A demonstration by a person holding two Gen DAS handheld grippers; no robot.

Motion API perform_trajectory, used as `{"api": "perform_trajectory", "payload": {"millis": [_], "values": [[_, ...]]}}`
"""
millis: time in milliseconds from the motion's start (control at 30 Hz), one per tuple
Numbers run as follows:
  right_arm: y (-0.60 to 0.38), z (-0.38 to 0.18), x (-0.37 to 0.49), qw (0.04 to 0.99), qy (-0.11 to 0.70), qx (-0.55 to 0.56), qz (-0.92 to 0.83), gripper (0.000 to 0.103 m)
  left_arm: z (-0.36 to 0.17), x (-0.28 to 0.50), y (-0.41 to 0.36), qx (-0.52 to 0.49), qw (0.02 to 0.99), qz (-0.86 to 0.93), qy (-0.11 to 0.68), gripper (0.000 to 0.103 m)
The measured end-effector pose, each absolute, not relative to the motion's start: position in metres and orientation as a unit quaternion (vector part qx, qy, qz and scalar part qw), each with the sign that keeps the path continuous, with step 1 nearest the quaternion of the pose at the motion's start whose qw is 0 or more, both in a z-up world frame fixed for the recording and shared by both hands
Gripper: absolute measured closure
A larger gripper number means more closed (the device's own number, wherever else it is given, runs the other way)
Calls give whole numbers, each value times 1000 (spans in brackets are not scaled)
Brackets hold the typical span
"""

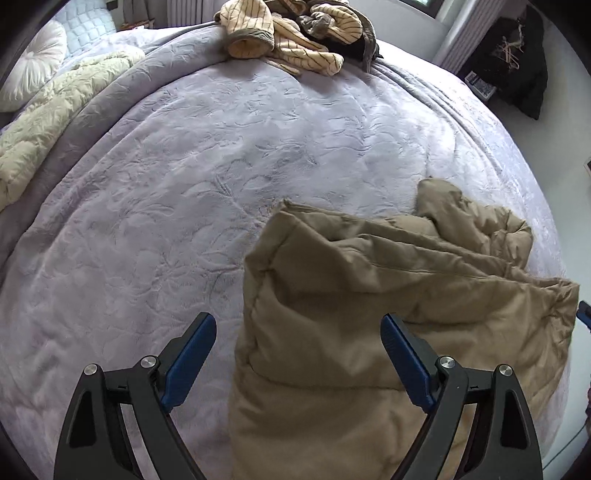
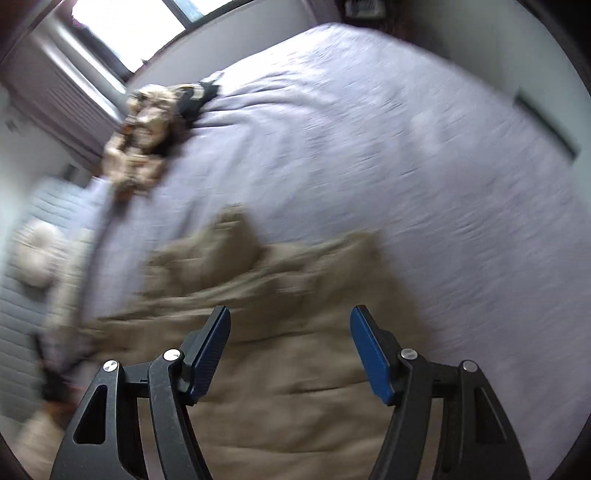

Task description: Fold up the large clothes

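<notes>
A tan padded garment (image 1: pixel 388 302) lies folded and rumpled on the lilac bedspread (image 1: pixel 221 166). My left gripper (image 1: pixel 298 325) hovers above its left edge with jaws wide open and nothing between the blue pads. In the blurred right wrist view the same tan garment (image 2: pixel 288 332) fills the lower middle. My right gripper (image 2: pixel 290 319) stands open over it, with no cloth pinched between its pads.
A heap of striped cream and dark clothes (image 1: pixel 295 33) sits at the far edge of the bed, seen also as the blurred clothes heap (image 2: pixel 155 125). A cream quilt (image 1: pixel 48 122) and a round white cushion (image 1: pixel 29 62) lie at the left. A dark bag (image 1: pixel 517 62) stands on the floor.
</notes>
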State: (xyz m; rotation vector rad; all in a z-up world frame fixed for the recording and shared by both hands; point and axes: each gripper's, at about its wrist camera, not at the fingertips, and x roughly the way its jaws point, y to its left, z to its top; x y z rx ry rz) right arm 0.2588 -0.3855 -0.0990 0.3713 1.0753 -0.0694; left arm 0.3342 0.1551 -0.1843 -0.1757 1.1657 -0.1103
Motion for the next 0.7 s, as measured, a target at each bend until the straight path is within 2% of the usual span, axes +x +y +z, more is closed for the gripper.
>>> {"api": "perform_trajectory", "payload": {"millis": [33, 67, 100, 300, 467, 600, 700], "values": [[-393, -105, 259, 840, 519, 146, -54, 56, -188, 336, 153, -70, 833, -49, 547, 14], [-395, -111, 259, 837, 528, 133, -59, 94, -189, 337, 150, -62, 835, -47, 544, 17], [-397, -121, 259, 830, 542, 117, -60, 101, -191, 339, 146, -50, 838, -46, 541, 20], [-387, -158, 275, 828, 553, 64, -62, 101, -219, 375, 133, -48, 838, -2, 544, 20], [-396, -193, 306, 816, 566, 84, -84, 101, -249, 393, 136, -88, 831, 15, 549, 20], [-408, -215, 323, 806, 572, 113, -105, 103, -262, 399, 143, -111, 829, 24, 547, 14], [-412, -225, 329, 802, 573, 124, -118, 103, -262, 403, 152, -130, 827, 46, 545, 14]]}}
